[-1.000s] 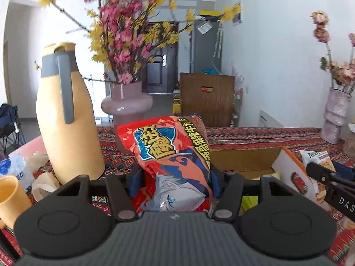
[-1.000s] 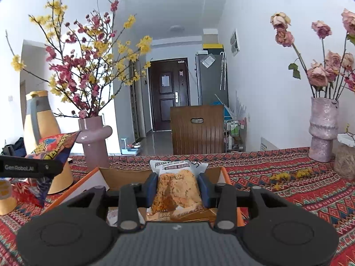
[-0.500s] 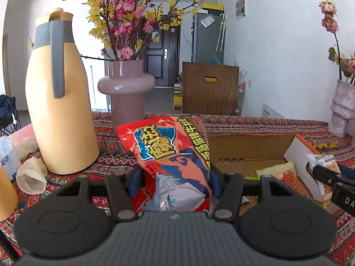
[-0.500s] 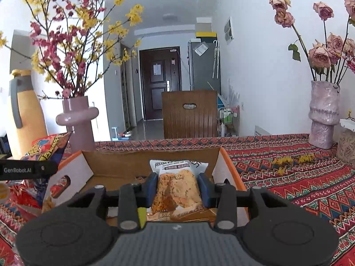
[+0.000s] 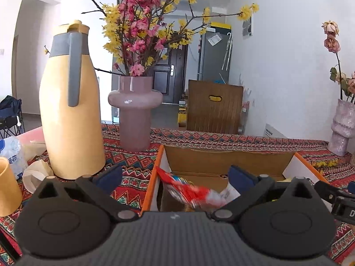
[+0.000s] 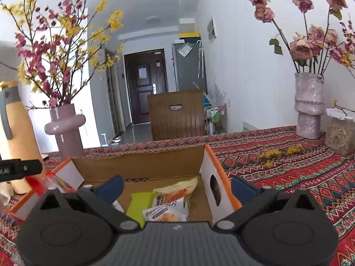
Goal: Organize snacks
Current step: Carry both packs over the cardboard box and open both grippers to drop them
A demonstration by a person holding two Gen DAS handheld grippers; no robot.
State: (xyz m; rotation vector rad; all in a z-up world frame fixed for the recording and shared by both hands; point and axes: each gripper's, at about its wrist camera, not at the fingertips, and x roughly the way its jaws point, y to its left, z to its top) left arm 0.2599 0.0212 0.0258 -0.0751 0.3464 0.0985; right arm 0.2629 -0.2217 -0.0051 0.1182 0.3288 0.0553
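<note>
Over the box [image 5: 228, 161]: both tongs hovering.
Left tongs [image 5: 175, 177]: just opening wide, red packet [image 5: 188, 192] dropping between them into box.
Right tongs [image 6: 177, 186]: just opening wide, gripping nothing; biscuit packet [image 6: 164, 214] lying inside box.

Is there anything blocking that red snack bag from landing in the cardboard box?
Nothing visible. The red snack bag is already inside the open-topped cardboard box, below the open left gripper, whose jaws have just been opening.
</note>
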